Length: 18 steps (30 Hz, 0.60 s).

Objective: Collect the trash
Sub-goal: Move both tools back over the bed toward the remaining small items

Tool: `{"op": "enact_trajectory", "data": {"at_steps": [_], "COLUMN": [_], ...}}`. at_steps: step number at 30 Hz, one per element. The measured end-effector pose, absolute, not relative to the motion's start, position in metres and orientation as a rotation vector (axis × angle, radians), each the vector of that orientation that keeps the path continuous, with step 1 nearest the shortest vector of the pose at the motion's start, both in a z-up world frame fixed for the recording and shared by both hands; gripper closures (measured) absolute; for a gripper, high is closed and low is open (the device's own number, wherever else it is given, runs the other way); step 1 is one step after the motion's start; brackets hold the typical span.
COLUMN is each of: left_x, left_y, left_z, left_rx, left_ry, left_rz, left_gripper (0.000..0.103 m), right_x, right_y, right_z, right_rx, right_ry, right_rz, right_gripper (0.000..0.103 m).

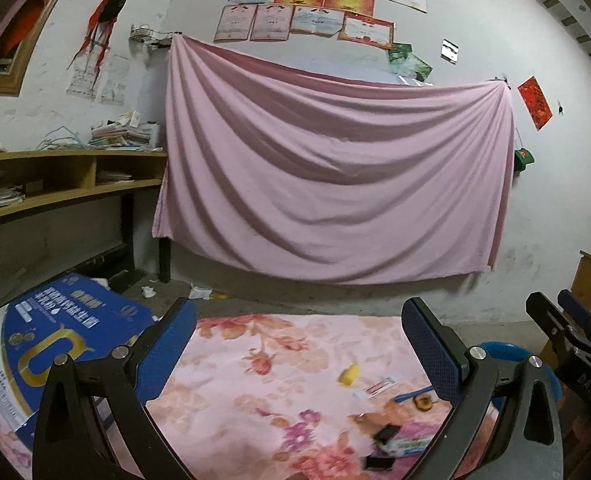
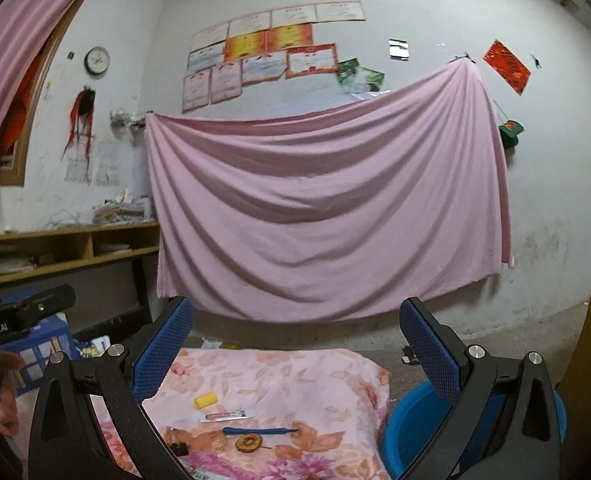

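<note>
Yellow sponge-like scrap (image 2: 206,400) lies on the floral-covered worktop (image 2: 295,372), with a flat wrapper (image 2: 227,415) and blue stick (image 2: 259,430) at its five o'clock, all loose and within reach. A blue bin (image 2: 415,432) at three o'clock probably waits to receive them. Right tongs (image 2: 295,344) and left tongs (image 1: 295,344) stand wide, empty, above the litter, apparently approaching.
</note>
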<state>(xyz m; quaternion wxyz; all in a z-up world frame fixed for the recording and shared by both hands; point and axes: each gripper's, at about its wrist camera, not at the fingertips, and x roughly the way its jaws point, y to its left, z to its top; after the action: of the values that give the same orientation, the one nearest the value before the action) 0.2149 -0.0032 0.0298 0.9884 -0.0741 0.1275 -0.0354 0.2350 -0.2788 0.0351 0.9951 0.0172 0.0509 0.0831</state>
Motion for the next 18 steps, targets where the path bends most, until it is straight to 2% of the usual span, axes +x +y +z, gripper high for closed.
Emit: {"op": "enact_trajectory", "data": {"at_steps": [9,18], "left_x": [0.199,0.201], "left_y": [-0.002,-0.016], "left_z": [0.008,-0.003], "left_rx": [-0.115,-0.067], "left_ry": [0.293,0.426], "left_rz": [-0.069,-0.143], "left_gripper": [0.003,0.003], "right_x": [0.232,0.247], "right_y": [-0.260,-0.259], "right_z": [0.025,0.004], "right_rx": [-0.050,-0.087], "right_ry": [0.184,0.419], "right_rz": [0.222,0.295], "right_gripper": [0.000,0.000]}}
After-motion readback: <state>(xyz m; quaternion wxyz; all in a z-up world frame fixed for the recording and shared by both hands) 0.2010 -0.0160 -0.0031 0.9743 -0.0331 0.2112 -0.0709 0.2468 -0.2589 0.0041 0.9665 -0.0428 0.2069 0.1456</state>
